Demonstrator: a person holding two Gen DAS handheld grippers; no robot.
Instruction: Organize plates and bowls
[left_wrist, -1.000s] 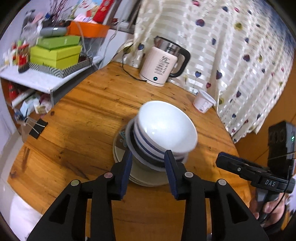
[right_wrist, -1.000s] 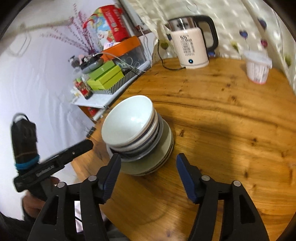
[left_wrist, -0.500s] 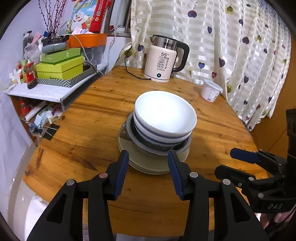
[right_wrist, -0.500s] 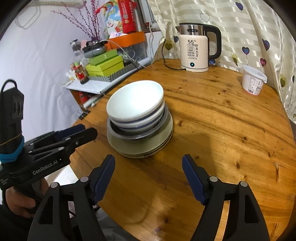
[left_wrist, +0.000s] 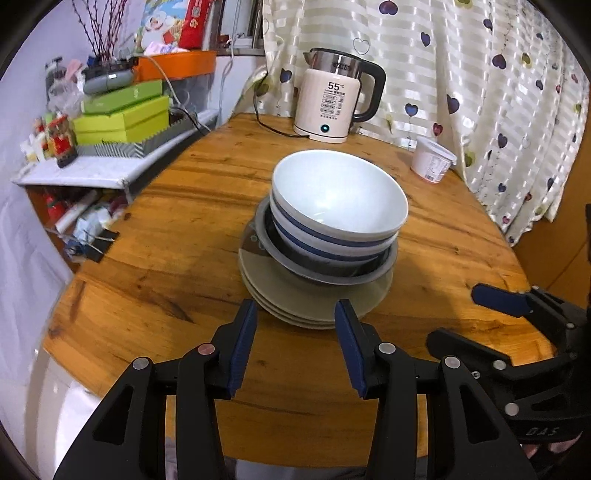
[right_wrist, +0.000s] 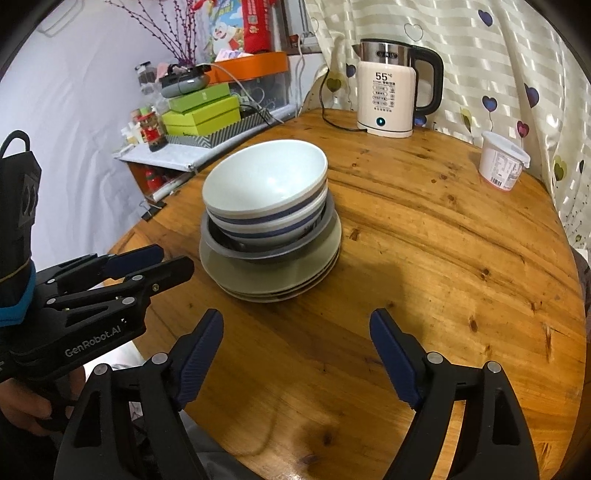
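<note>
Bowls (left_wrist: 338, 206) nest inside grey dish (left_wrist: 332, 271) atop stacked plates (left_wrist: 295, 295).

One stack of crockery on the round wooden table (left_wrist: 155, 236), near the middle, slightly toward the 9 o'clock edge in the right wrist view. At the bottom, pale greenish-beige plates (left_wrist: 295, 299) (right_wrist: 269, 280), three rims visible, lying flat and nested. On them, a grey shallow dish (left_wrist: 332, 275) (right_wrist: 236, 251) with a dark inside, shifted toward 1 o'clock off the plates' centre in the left wrist view. Inside it, white bowls with blue bands (left_wrist: 332, 243) (right_wrist: 258, 221), at least two, nested and upright. Topmost bowl (left_wrist: 340, 194) (right_wrist: 264, 177) empty, glossy white inside, tilted slightly toward 7 o'clock in the left wrist view. Stack untouched, standing free on the table.
</note>
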